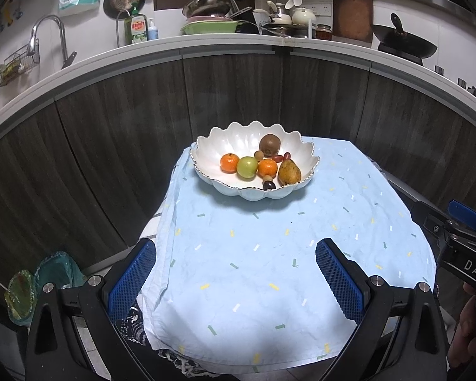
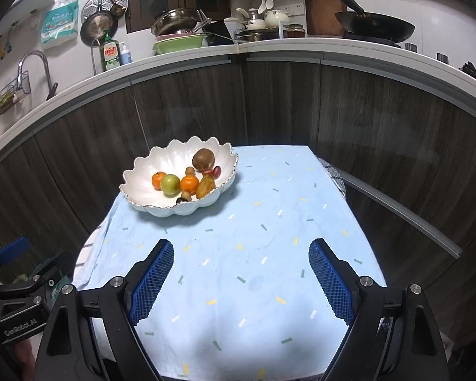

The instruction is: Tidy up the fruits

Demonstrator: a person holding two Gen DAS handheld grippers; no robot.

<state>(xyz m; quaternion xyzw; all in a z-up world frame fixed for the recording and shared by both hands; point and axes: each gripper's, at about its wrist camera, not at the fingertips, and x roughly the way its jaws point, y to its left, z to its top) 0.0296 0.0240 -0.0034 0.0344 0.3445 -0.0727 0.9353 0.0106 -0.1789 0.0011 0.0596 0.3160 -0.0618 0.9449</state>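
At the cloth's far end sits my scalloped white bowl (image 1: 303,155), all the fruit gathered inside: kiwi (image 1: 269,144), pear (image 1: 289,170), green apple (image 1: 247,167). Left gripper (image 1: 236,277) and right gripper (image 2: 241,281) hang spread, empty, well back; I judge sorting done.

Glossy white ceramic bowl (image 1: 225,146); matt crumpled cloth (image 1: 269,254); dark wood-grain cabinets (image 1: 231,89); textured blue gripper pads (image 1: 339,282).

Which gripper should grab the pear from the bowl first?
Probably the right gripper: the pear lies on the bowl's right side, nearest it. Both are open and equally far back.
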